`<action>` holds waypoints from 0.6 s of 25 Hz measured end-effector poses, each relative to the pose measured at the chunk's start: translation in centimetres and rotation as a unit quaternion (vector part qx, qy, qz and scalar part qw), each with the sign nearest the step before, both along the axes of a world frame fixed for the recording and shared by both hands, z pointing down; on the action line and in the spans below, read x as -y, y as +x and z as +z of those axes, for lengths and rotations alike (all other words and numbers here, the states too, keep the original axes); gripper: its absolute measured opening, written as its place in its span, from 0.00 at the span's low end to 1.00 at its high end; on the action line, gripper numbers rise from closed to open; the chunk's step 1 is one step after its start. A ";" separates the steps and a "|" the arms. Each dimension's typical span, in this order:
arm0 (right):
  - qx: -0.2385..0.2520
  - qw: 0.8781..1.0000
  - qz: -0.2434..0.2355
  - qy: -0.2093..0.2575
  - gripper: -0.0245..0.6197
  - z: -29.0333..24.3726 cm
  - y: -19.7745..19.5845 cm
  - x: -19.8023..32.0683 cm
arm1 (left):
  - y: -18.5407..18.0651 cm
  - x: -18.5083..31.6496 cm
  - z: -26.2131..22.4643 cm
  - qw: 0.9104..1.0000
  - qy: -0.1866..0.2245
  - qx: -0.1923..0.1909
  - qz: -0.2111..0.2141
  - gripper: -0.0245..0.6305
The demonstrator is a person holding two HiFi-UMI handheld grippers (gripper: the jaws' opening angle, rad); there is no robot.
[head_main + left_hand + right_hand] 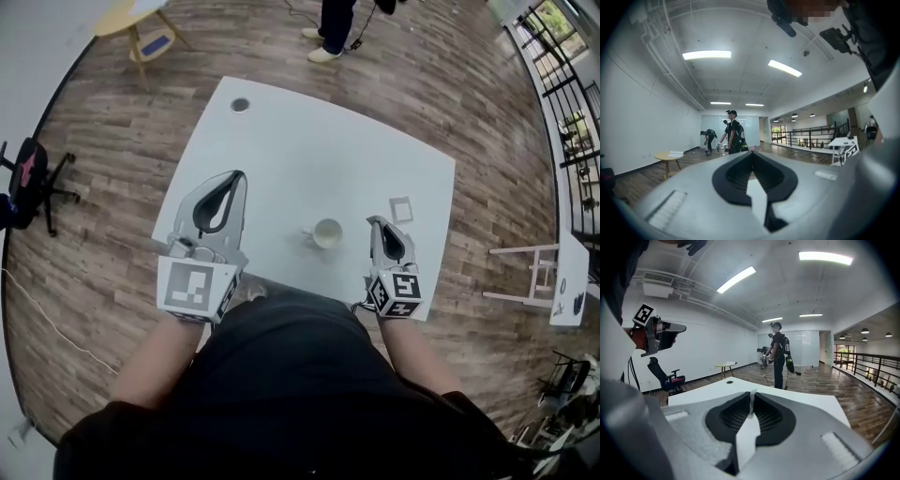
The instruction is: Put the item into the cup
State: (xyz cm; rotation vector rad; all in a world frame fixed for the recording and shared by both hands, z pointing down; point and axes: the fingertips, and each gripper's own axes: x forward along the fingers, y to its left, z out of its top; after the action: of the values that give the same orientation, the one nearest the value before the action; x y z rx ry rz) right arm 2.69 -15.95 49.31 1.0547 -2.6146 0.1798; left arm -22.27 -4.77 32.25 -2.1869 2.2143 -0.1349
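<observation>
A white cup [327,232] stands on the white table [309,150] near its front edge, handle to the left. My right gripper [373,221] hangs just right of the cup, level with it. Its jaws are nearly together on a thin pale sliver [750,414] that shows between the tips in the right gripper view; what it is I cannot tell. My left gripper [241,174] is held to the left of the cup, a good way off, with its jaws shut [751,153] and nothing in them. A flat white square with a grey border [401,209] lies on the table right of the cup.
A small dark round thing [240,105] sits at the table's far left corner. A person [333,28] stands beyond the far edge. A yellow round table [131,19], an office chair [33,173] and another white table [565,281] stand around on the wooden floor.
</observation>
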 end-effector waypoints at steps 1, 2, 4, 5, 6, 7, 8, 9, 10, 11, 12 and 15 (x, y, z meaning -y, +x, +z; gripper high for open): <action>0.002 1.000 -0.008 -0.002 0.08 0.0 -0.6 -0.2 | -0.2 -0.2 0.0 1.000 0.000 0.002 -0.004 0.05; 0.003 1.000 -0.016 -0.003 0.08 0.1 -1.2 -0.4 | -0.4 -0.5 0.0 1.000 -0.001 0.002 -0.009 0.05; 0.003 0.999 -0.033 -0.003 0.08 0.1 -2.4 -1.0 | -0.9 -1.2 0.0 1.000 -0.001 0.001 -0.018 0.05; 0.004 0.999 -0.041 -0.003 0.08 0.1 -3.0 -1.3 | -1.2 -1.5 0.0 1.000 -0.002 0.001 -0.022 0.05; 0.005 0.999 -0.049 -0.003 0.08 0.1 -3.6 -1.6 | -1.5 -1.8 -0.1 1.000 -0.002 0.002 -0.026 0.05; 0.006 0.998 -0.056 -0.004 0.08 0.0 -4.2 -1.9 | -1.8 -2.1 -0.1 1.000 -0.002 0.003 -0.030 0.05; 0.009 0.998 -0.062 -0.004 0.08 -0.1 -4.7 -2.1 | -2.0 -2.4 -0.1 0.999 -0.003 0.006 -0.034 0.05; 0.012 0.998 -0.067 -0.004 0.08 -0.3 -5.1 -2.4 | -2.2 -2.7 -0.1 0.999 -0.004 0.009 -0.038 0.05; 0.016 0.997 -0.071 -0.004 0.08 -0.5 -5.4 -2.5 | -2.4 -3.0 0.0 0.999 -0.006 0.008 -0.042 0.05; 0.020 0.997 -0.074 -0.003 0.08 -0.7 -5.7 -2.6 | -2.5 -3.2 0.0 0.999 -0.008 0.006 -0.044 0.05; 0.023 0.997 -0.077 -0.001 0.08 -0.9 -6.0 -2.7 | -2.6 -3.4 0.1 0.999 -0.008 0.003 -0.045 0.05; 0.024 0.996 -0.082 0.000 0.08 -0.9 -6.7 -2.9 | -3.0 -3.6 0.4 0.999 -0.008 -0.004 -0.045 0.05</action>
State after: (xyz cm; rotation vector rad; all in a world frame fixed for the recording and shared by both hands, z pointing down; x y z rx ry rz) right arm -4.05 -13.01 48.43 0.8401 -2.7295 0.1693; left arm -25.29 -1.22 32.63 -2.0989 2.3258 -0.1469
